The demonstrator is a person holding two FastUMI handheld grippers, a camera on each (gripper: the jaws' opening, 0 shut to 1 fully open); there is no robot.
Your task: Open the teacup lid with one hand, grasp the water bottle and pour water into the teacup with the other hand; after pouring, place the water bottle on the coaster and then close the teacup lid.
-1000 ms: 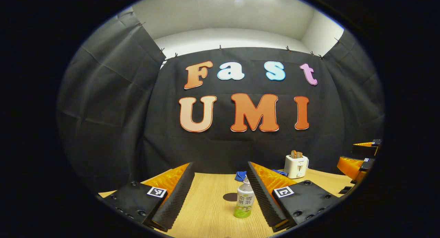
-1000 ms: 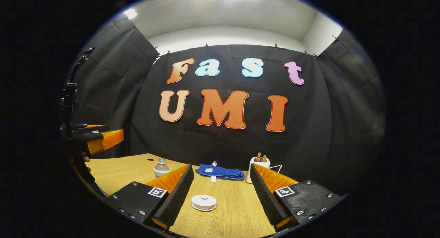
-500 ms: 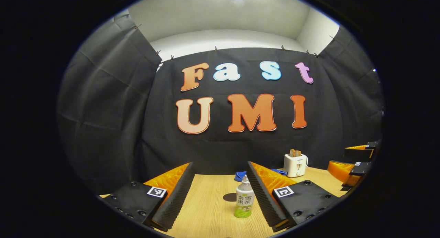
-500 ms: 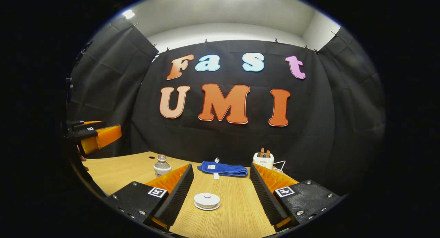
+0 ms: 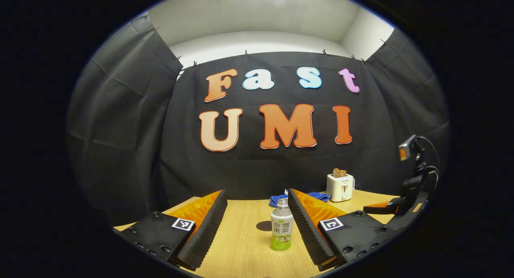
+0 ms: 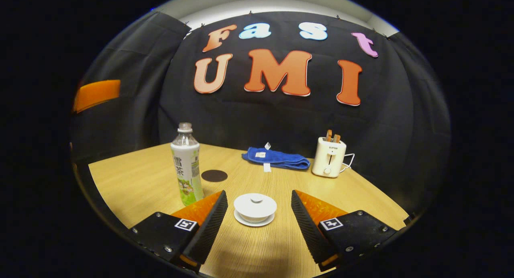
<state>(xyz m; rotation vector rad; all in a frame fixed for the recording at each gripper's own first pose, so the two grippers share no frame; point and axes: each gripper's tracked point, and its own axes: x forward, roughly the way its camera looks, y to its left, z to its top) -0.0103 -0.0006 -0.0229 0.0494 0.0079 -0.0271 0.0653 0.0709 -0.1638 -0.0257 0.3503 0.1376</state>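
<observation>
Pale wood tabletop runs up to the black cloth wall, and both tools are above it with nothing between their fingers. In the right gripper view the right tool is released, its jaws spread wide on either side of the white teacup, which sits on its saucer with the lid on; the fingers are apart from the cup, not touching it. Just left of that tool's left finger stands the water bottle, upright and capped, and behind it lies the dark round coaster, near the bottle but apart from it. Farther back a folded blue cloth lies near the wall, with a white toaster beside it on the right. In the left gripper view the left tool is likewise released, jaws wide, with the water bottle standing ahead between them, closer to the right finger and untouched; the coaster shows just behind the bottle. The right tool appears at the right edge of that view, low over the tabletop.
</observation>
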